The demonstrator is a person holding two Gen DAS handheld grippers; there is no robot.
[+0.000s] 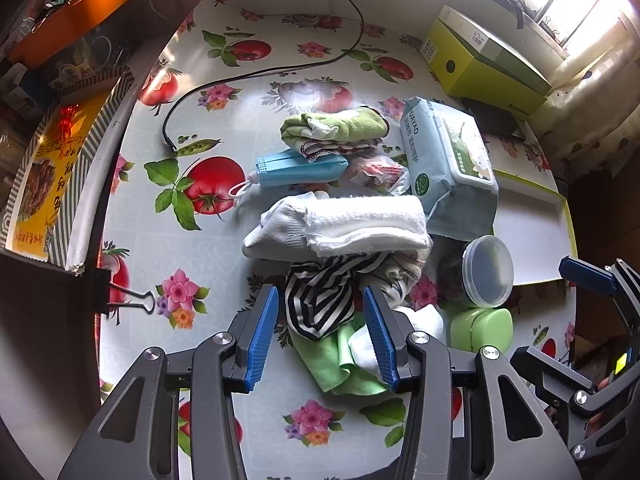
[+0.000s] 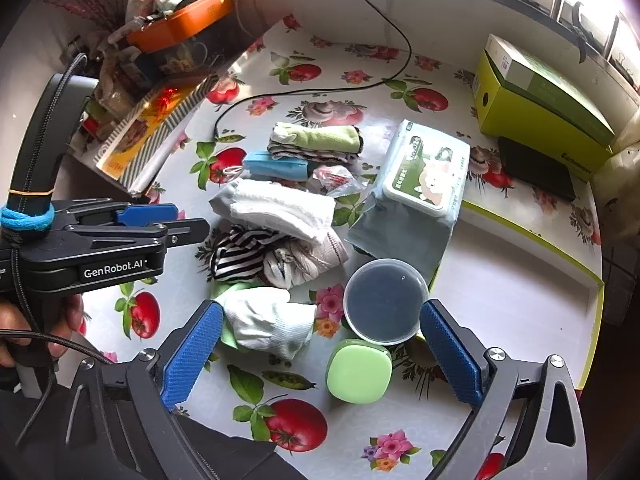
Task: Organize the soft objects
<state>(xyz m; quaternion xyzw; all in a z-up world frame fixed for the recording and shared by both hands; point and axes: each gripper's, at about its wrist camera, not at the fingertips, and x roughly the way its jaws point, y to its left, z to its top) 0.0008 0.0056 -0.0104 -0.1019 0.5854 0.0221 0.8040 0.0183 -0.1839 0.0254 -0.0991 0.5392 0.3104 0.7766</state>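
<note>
- the left gripper hangs over the near part of the table, its blue fingers set wide with nothing between them, either side of a striped cloth.
- the right gripper is spread wider still, also empty, flanking a green case and a round clear tub.
- only the right wrist view shows the person's hand on the left gripper's handle, and the white sock lying in full; in the left wrist view the sock is mostly behind a finger.
- only the left wrist view shows the binder clip on the table's left edge.
- the soft things sit in a loose heap mid-table: one folded white towel, one striped cloth, one light green cloth, one white sock, and one folded green stack farther back.
- beside them lie one blue mask pack, one wipes pack and one crinkled plastic bag.
- at the far right corner stands one yellow-green box; its lid-like tray lies flat along the right edge.
- one black cable trails across the back.
</note>
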